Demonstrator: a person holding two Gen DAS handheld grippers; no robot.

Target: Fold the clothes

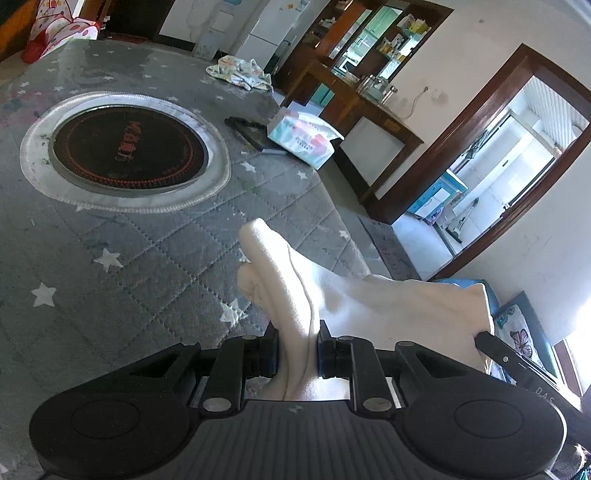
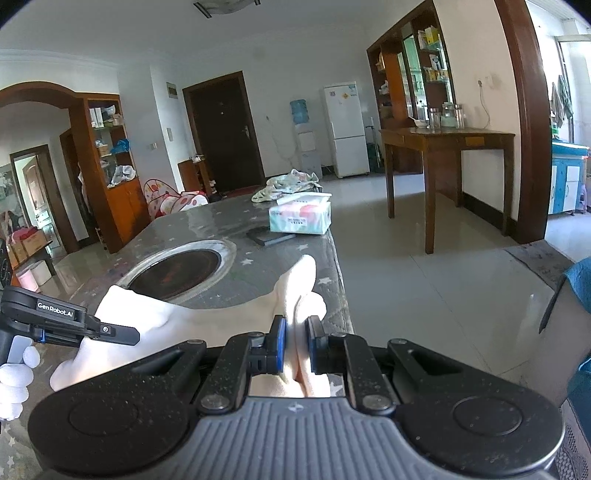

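The left gripper [image 1: 298, 345] pinched the white cloth [image 1: 354, 295]; the right gripper [image 2: 295, 341] clamped its other end. It hung stretched between them above the table [image 1: 147, 258], tissue box [image 1: 301, 136] at one o'clock.

Left wrist: mounted just behind the left gripper [image 1: 297, 345], tilted down, close over the table [image 1: 147, 266], facing its far edge and right-hand corner. Right wrist: behind the right gripper [image 2: 295, 339], low and level at the near edge, looking down the table's length into the room. Shared: inset hob [image 1: 129, 147] [image 2: 177, 271], tissue pack [image 1: 301, 138] [image 2: 299, 218], far crumpled cloth [image 1: 240, 72] [image 2: 288, 186], fridge [image 1: 269, 33] [image 2: 345, 129].
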